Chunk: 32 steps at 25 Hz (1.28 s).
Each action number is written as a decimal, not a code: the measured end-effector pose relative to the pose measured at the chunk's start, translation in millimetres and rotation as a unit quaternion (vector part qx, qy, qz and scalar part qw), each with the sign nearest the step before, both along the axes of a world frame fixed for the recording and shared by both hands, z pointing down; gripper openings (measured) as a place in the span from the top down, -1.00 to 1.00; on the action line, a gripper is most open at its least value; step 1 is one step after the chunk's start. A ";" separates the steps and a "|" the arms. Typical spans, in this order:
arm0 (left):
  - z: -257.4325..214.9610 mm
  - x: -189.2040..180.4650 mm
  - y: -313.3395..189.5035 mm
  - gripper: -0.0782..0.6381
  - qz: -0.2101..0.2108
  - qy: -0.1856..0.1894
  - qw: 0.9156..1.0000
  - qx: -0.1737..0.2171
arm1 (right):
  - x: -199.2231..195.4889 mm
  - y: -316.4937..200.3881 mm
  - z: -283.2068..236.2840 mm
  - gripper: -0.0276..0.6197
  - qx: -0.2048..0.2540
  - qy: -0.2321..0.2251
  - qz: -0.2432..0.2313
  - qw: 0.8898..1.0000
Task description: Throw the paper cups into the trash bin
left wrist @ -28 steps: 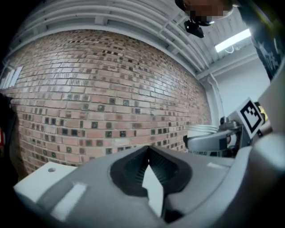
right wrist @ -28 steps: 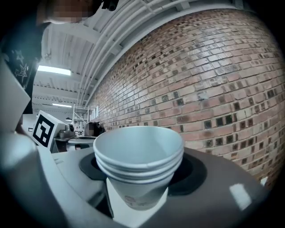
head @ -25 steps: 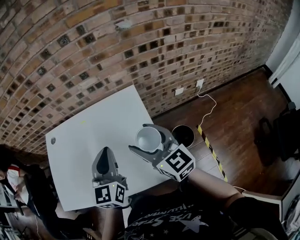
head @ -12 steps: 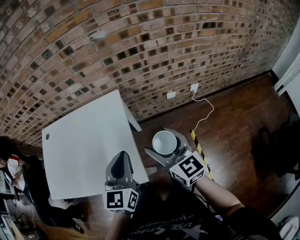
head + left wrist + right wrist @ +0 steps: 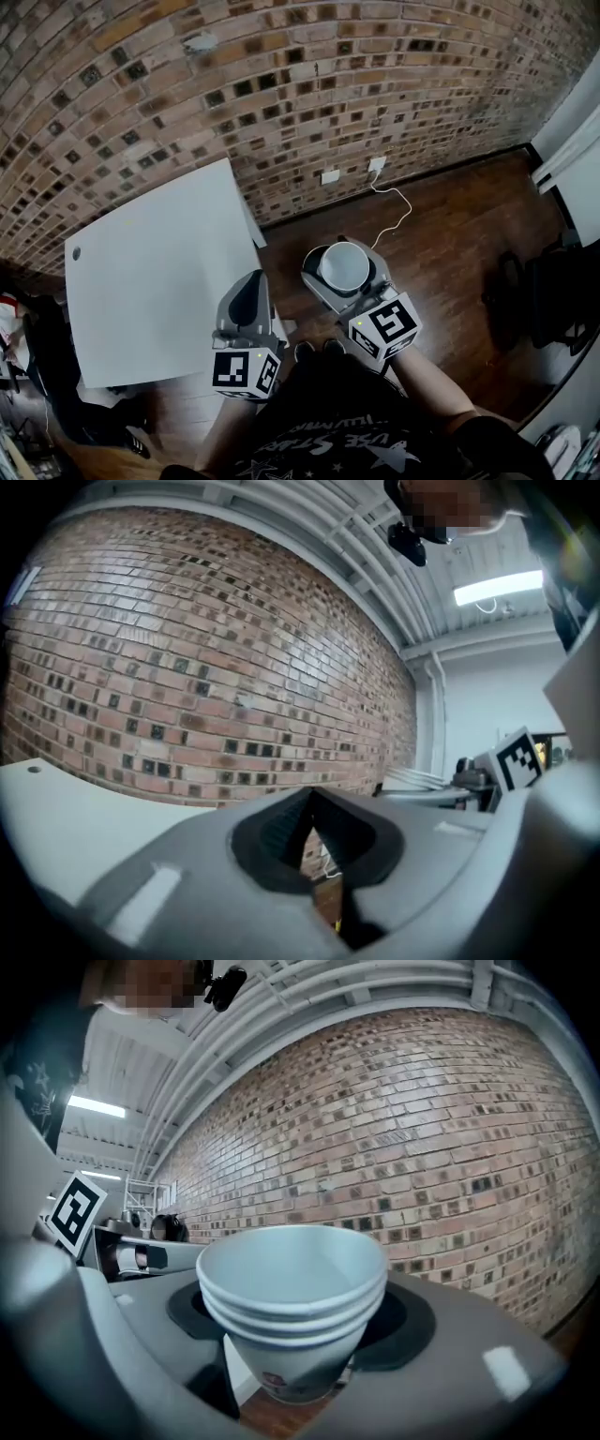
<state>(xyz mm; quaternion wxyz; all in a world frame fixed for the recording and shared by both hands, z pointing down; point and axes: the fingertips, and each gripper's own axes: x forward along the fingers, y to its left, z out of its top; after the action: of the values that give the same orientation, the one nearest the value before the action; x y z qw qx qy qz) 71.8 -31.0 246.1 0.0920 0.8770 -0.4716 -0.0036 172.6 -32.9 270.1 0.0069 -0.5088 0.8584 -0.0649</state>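
**Stacked cups gripped above the floor**

The right gripper [image 5: 343,272] clasped a stack of paper cups [image 5: 292,1283] upright, rims up, above the wooden floor [image 5: 450,234]. At its 9 o'clock, the left gripper [image 5: 309,799] was clenched tip to tip on nothing. The white table [image 5: 150,272] lay farther toward 9 o'clock, beside the brick wall [image 5: 281,84].

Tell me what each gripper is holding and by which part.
The right gripper holds the nested paper cups upright, jaws pressing their side walls below the rims. The left gripper holds nothing; its jaws are together.
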 end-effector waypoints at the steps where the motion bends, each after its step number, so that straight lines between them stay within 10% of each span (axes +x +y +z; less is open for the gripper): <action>1: -0.8 -1.6 -2.6 0.77 0.000 0.004 1.000 0.002 | -1.1 -2.4 -0.7 -0.17 0.001 0.002 0.004 1.000; 17: 86.5 37.7 -35.7 0.77 0.008 -0.007 0.997 -0.071 | 22.1 -38.0 82.4 -0.17 -0.055 -0.002 0.042 0.998; 32: 218.1 104.2 -99.0 0.77 -0.062 -0.029 0.989 -0.132 | 76.9 -78.1 197.7 -0.18 -0.129 0.013 -0.033 0.991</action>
<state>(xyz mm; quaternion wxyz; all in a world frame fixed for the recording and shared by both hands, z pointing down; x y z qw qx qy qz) 176.0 -130.0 464.2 0.1924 0.8263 -0.5236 0.0783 249.5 -111.0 467.8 -0.0721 -0.4773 0.8593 -0.1690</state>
